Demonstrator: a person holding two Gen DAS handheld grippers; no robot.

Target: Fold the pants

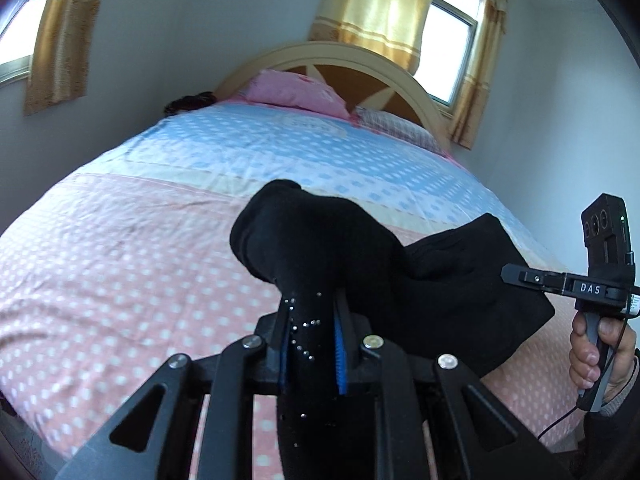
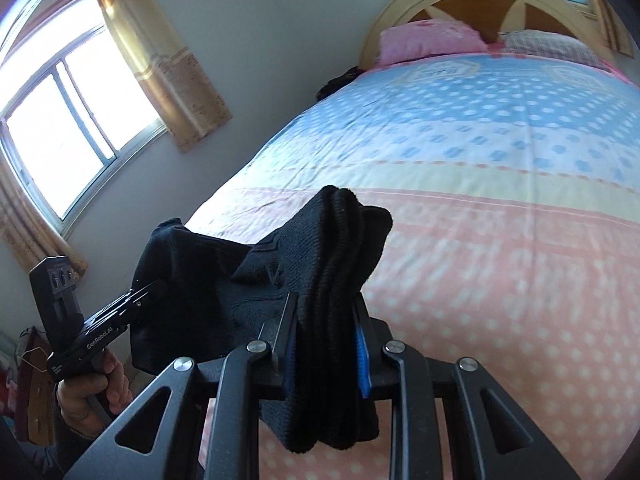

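Both grippers clamp the black pants (image 1: 320, 248), left gripper (image 1: 314, 332) on a studded bunch, right gripper (image 2: 326, 332) on thick folded layers, cloth slung between them above the bed (image 1: 140, 248), 2 pillows (image 1: 292, 88) beyond.

Left gripper (image 1: 314, 316) clamped on black pants (image 1: 320, 236), lifted above dotted bedspread (image 1: 120, 260), right gripper (image 1: 508, 271) alongside

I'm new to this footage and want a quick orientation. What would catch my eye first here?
First, the black pants bunched and held up above the bed, clamped at one end by the left gripper and at the other by the right gripper. Behind them, the pink and blue dotted bedspread runs back to a pink pillow at the arched headboard.
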